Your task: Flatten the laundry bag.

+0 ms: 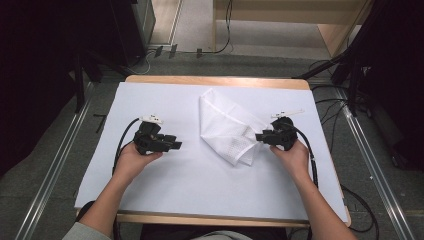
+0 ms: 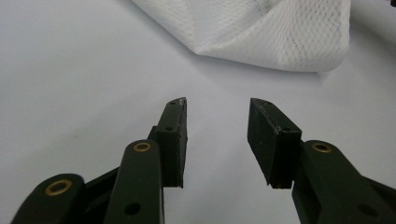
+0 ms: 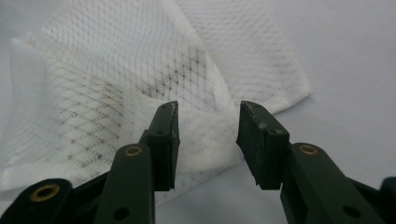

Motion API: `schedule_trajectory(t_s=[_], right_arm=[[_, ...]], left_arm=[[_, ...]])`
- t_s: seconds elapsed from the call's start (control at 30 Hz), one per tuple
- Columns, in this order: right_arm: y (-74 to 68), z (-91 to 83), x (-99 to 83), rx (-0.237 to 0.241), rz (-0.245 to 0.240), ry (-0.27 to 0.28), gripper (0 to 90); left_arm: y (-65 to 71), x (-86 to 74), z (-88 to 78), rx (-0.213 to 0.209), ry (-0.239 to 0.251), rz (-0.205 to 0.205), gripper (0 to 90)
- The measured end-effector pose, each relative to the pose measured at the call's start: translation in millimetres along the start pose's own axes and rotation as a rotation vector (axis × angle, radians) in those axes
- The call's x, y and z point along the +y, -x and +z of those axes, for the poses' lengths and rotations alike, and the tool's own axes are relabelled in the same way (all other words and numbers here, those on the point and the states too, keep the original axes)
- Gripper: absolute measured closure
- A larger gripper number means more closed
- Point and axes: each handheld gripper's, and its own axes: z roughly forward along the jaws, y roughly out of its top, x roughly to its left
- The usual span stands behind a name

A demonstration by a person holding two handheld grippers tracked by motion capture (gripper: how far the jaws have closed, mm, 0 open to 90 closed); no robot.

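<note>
A white mesh cloth [image 1: 227, 127] lies folded in loose layers on the white table cover [image 1: 165, 185], a little right of centre. My right gripper [image 1: 259, 136] sits at the cloth's right edge, jaws apart; in the right gripper view the mesh cloth [image 3: 116, 93] lies in front of and partly under the open right gripper [image 3: 208, 121], no pad pressing on it. My left gripper [image 1: 176, 145] rests left of the cloth with a strip of bare cover between them. In the left gripper view the left gripper [image 2: 217, 121] stands open over bare cover, the cloth [image 2: 280, 37] farther off.
The table's wooden edge [image 1: 215, 80] shows at the far side, with grey floor, cables [image 1: 330, 107] and dark stands around the table. Bare cover stretches in front of both hands toward the near edge.
</note>
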Motion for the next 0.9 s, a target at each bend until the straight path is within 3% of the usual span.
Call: schedule_trajectory(t_s=[0.1, 0.13, 0.2, 0.23, 0.27, 0.37, 0.57, 0.7, 0.9], right_arm=[[-0.4, 5.0, -2.5, 0.003, 0.004, -0.028, 64.9], [-3.2, 10.9, -4.7, -0.009, -0.010, -0.063, 68.5], [-4.7, 11.6, -5.6, -0.019, -0.022, -0.059, 70.5], [-7.5, 13.0, -6.2, -0.036, -0.054, -0.055, 77.2], [-7.5, 13.0, -6.2, -0.036, -0.054, -0.055, 77.2], [-10.5, 13.4, -7.7, -0.033, -0.064, -0.062, 90.0], [-12.0, 8.5, -4.8, -0.019, -0.058, -0.072, 90.0], [-13.5, -6.2, -0.4, 0.021, -0.046, -0.022, 90.0], [-23.8, -15.5, 1.2, 0.058, -0.055, -0.004, 90.0]], left_arm=[[-0.8, 1.1, 1.4, -0.004, -0.001, 0.005, 58.4], [-0.7, 1.4, 1.7, -0.005, -0.001, 0.003, 58.3], [-0.5, 1.6, 1.9, -0.005, -0.001, 0.003, 58.2], [-0.5, 1.7, 2.0, -0.004, -0.002, 0.004, 58.2], [-0.6, 1.7, 2.1, -0.006, -0.002, 0.005, 58.1], [-0.4, 1.9, 2.1, -0.003, -0.002, 0.006, 58.0], [-0.8, 1.6, 1.6, -0.002, -0.001, 0.003, 57.9], [-1.0, 1.5, 1.7, -0.001, 0.000, 0.004, 57.8], [-1.8, 1.3, -0.4, 0.003, 0.005, 0.001, 57.8]])
